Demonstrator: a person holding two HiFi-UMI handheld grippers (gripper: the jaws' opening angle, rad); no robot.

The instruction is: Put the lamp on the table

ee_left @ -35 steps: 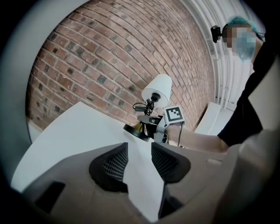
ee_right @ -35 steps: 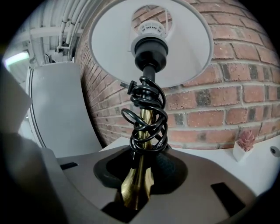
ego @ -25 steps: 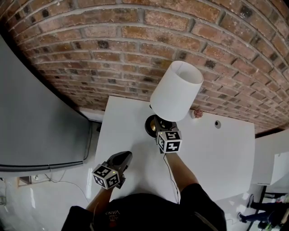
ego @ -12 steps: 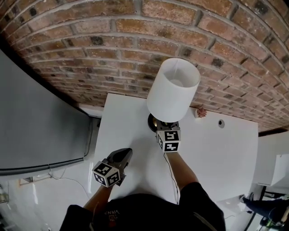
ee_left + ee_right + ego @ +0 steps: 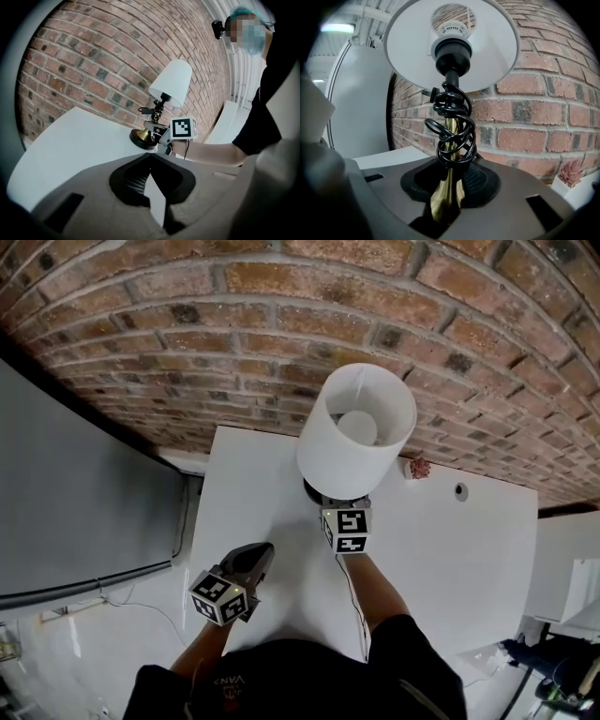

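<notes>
Overhead, the shade (image 5: 356,432) mostly hides the lamp (image 5: 157,117); right tongs (image 5: 449,183) clasp its stem (image 5: 446,199), left tongs (image 5: 150,157) closed.

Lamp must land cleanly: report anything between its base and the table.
Nothing visible. The right gripper holds the lamp by its brass stem, base at or just above bare table. The small pink object sits apart, by the brick wall.

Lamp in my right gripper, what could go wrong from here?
The right gripper grips the lamp low on its slim brass stem, under a wide shade, so it may tip when released. The black cord coiled just above the fingers could snag as they withdraw.
</notes>
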